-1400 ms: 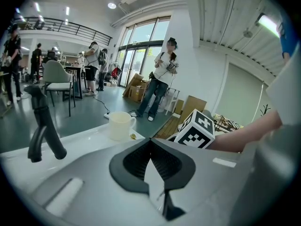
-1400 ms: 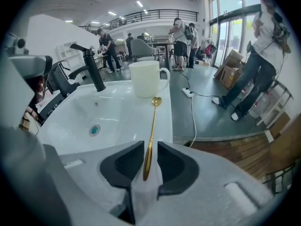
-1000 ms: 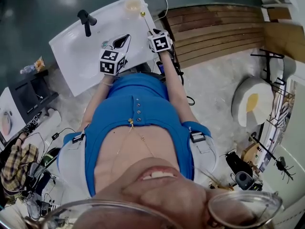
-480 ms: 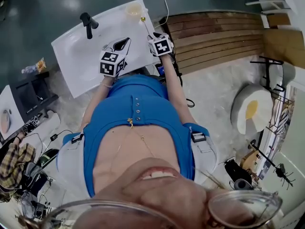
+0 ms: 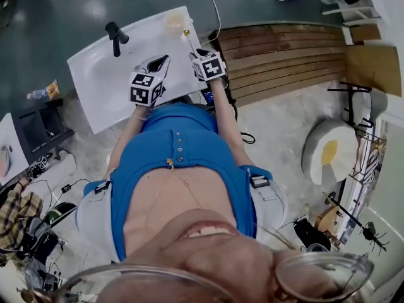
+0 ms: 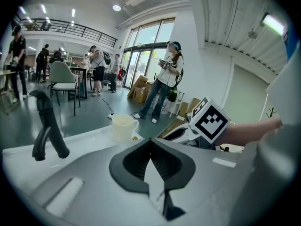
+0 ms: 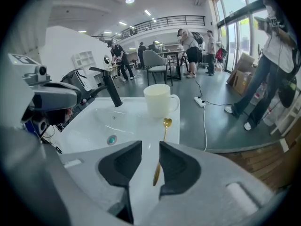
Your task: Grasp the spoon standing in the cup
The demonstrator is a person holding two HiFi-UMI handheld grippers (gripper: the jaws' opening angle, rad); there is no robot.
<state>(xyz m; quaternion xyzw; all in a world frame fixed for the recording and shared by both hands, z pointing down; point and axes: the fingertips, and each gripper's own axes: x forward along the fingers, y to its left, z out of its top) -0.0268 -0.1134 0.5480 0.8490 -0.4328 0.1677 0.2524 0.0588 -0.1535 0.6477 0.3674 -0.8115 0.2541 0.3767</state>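
Since the earlier frame the right claw's (image 7: 150, 147) jaws have spread wider, while the sink, cup and both claws keep much the same places relative to one another.

One white sink (image 5: 101, 74) lies ahead of the person, with one black tap (image 5: 115, 35) at its left end. Next comes the left claw (image 6: 150, 142), above the sink's near edge: its jaw tips meet and it has hold of nothing. One pale cup (image 7: 159, 100) stands on the sink's far right corner, handle to the right in the right gripper view. One gold spoon (image 7: 161, 149) is out of the cup, just nearer than it. It stands steeply in the air, bowl up, and its handle runs down between the right claw's jaws. Those jaws stand clearly apart. The handle lies close along the right-hand pad and well clear of the left one, so it is not pinched. Whether it touches that pad cannot be told. Right of the sink, one deck of wooden planks (image 5: 284, 49) covers the floor.
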